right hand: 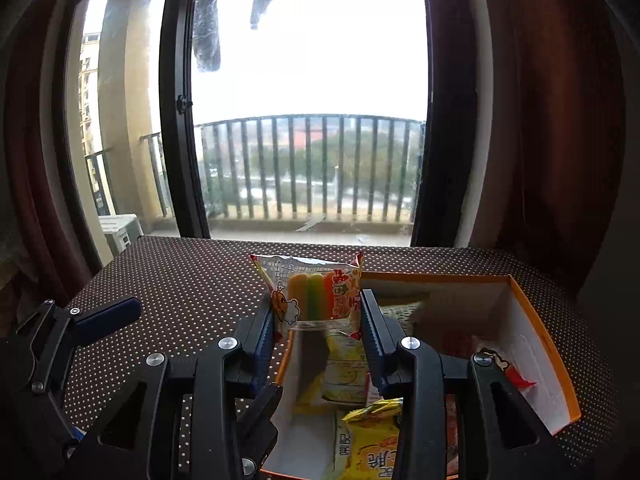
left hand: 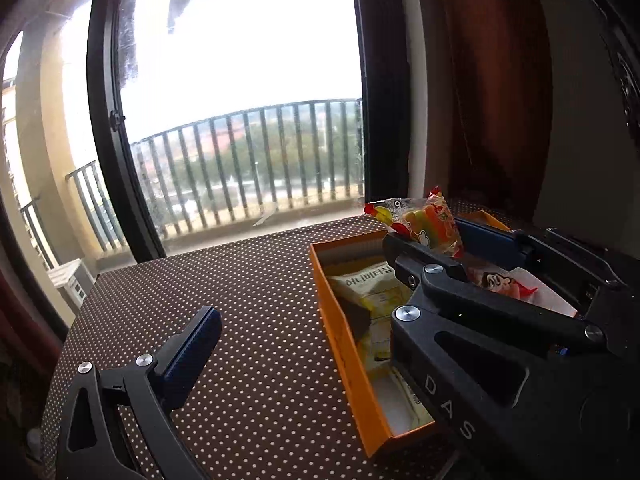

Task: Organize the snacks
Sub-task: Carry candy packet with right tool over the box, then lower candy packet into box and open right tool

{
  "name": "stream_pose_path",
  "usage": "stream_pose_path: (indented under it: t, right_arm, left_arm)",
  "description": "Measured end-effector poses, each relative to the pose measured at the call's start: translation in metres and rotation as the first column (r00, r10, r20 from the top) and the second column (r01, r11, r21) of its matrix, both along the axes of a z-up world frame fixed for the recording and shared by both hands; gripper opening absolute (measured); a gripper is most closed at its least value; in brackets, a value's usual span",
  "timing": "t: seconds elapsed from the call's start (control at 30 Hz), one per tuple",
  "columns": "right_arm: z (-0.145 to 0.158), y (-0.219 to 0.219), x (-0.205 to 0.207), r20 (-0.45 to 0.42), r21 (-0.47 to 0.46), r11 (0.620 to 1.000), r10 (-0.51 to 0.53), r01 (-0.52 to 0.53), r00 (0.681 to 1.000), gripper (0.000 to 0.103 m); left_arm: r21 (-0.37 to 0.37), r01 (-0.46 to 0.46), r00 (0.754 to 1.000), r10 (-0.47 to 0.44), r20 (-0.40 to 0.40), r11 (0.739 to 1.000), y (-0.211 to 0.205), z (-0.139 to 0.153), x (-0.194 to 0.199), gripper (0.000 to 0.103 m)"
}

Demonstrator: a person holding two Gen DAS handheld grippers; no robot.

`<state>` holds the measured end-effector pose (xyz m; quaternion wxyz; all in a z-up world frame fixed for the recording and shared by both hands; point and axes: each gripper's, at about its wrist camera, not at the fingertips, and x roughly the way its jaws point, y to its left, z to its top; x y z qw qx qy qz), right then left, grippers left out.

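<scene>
Dotted brown table by a balcony window bore an orange box already holding several snack packets, while the right gripper clenched a rainbow candy packet above its near-left corner, unplaced; left gripper hung released, empty.

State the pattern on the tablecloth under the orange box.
Dark brown with small white polka dots; the tablecloth shows best in the left wrist view.
</scene>
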<state>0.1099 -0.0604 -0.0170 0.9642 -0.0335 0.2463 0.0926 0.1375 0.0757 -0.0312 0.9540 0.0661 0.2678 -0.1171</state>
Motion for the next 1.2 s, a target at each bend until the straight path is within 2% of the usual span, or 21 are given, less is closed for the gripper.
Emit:
stream_pose_path:
  t: [0.3,0.67,1.0,1.2]
  right_arm:
    - [-0.008,-0.041,0.019,-0.021,0.012,0.994,-0.105,0.105,0.994,0.041]
    - [-0.031,-0.082,0.045,-0.107,0.020,0.980,-0.195,0.199,0.975,0.041]
    - [-0.063,-0.107,0.067,-0.242,0.042,0.966,-0.237,0.254,0.941,0.042]
    - [-0.074,-0.117,0.071,-0.304,0.078,0.956,-0.248,0.284,0.920,0.050]
  left_arm:
    - [0.021,0.094,0.995,-0.093,-0.037,0.995,-0.042,-0.009,0.025,0.102]
    - [0.045,0.171,0.977,-0.163,-0.137,0.984,-0.090,-0.034,0.058,0.102]
    - [0.101,0.205,0.946,-0.171,-0.275,0.974,-0.120,-0.056,0.079,0.102]
    - [0.142,0.210,0.940,-0.160,-0.301,0.967,-0.128,-0.059,0.082,0.102]
